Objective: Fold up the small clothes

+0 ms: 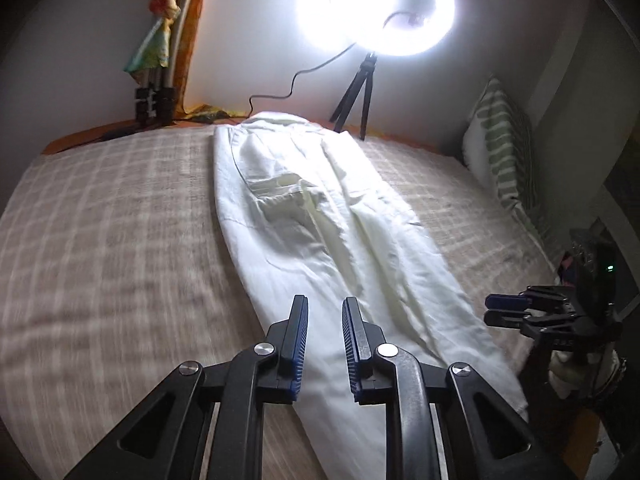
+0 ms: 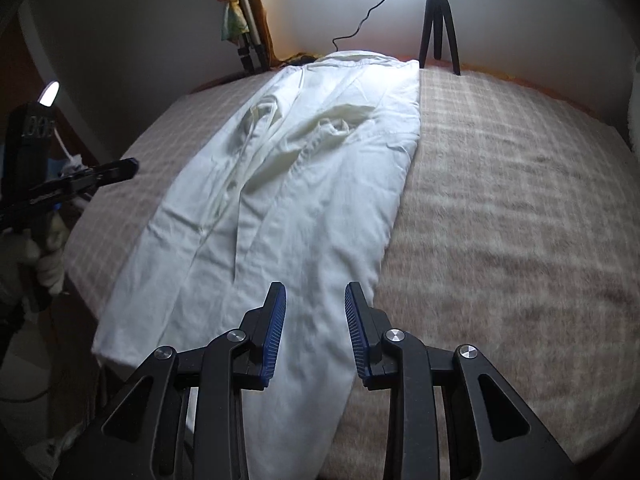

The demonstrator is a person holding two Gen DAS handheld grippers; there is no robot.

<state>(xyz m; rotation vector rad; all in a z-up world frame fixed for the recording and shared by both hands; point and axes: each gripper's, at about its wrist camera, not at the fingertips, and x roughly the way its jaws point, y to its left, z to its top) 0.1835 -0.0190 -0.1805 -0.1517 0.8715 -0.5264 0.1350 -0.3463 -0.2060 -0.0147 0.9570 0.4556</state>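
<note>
A long white garment (image 1: 304, 220) (image 2: 288, 180), folded lengthwise with a pocket facing up, lies down the middle of a checked beige bedspread (image 1: 120, 240) (image 2: 500, 200). My left gripper (image 1: 325, 304) hovers over the garment's near end. Its blue-padded fingers stand a narrow gap apart, with only cloth showing below the gap. My right gripper (image 2: 315, 288) hangs over the near end from the other side, fingers wider apart and holding nothing. Each gripper also shows in the other's view, the right gripper (image 1: 496, 308) at the bed's right edge and the left gripper (image 2: 120, 170) at the left edge.
A bright ring light (image 1: 376, 8) on a small black tripod (image 1: 356, 96) (image 2: 438, 20) stands at the far edge of the bed, its cable trailing left. A second tripod draped in coloured cloth (image 1: 160, 60) leans at the wall. A green-striped pillow (image 1: 500, 148) lies at the right.
</note>
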